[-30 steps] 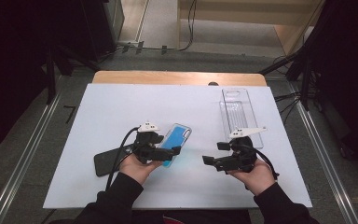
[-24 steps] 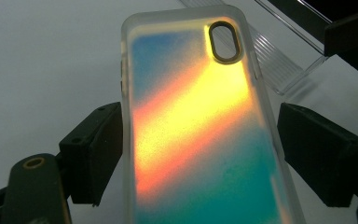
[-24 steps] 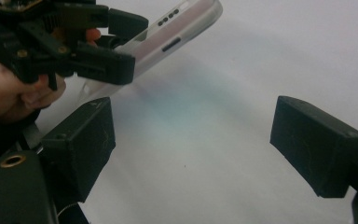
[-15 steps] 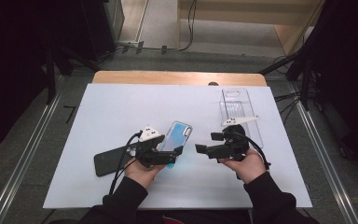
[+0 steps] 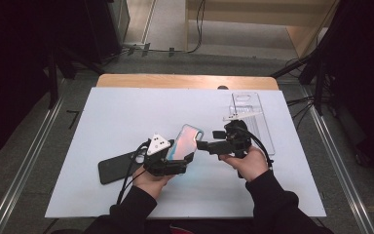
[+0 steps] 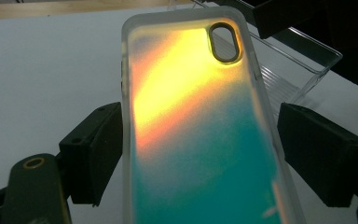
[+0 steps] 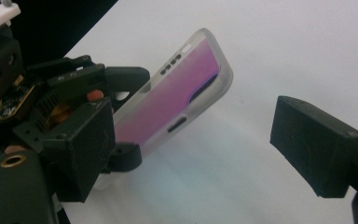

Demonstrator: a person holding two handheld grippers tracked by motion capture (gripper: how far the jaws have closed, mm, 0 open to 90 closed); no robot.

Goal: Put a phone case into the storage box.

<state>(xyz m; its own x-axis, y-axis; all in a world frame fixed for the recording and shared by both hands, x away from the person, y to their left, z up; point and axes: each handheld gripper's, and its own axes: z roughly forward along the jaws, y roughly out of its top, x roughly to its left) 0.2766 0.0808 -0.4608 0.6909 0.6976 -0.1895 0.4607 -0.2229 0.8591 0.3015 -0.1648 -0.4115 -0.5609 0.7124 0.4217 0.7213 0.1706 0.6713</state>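
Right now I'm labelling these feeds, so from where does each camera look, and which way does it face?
High view: above the person's side, looking forward and down on the white table; both forearms, left claw, right claw.
Left gripper view: rides the left claw, looking along the iridescent phone case clamped between its jaws.
Right gripper view: rides the open right claw, facing the case's end.
Shared: all three show the phone case; high and left views share the clear tray.
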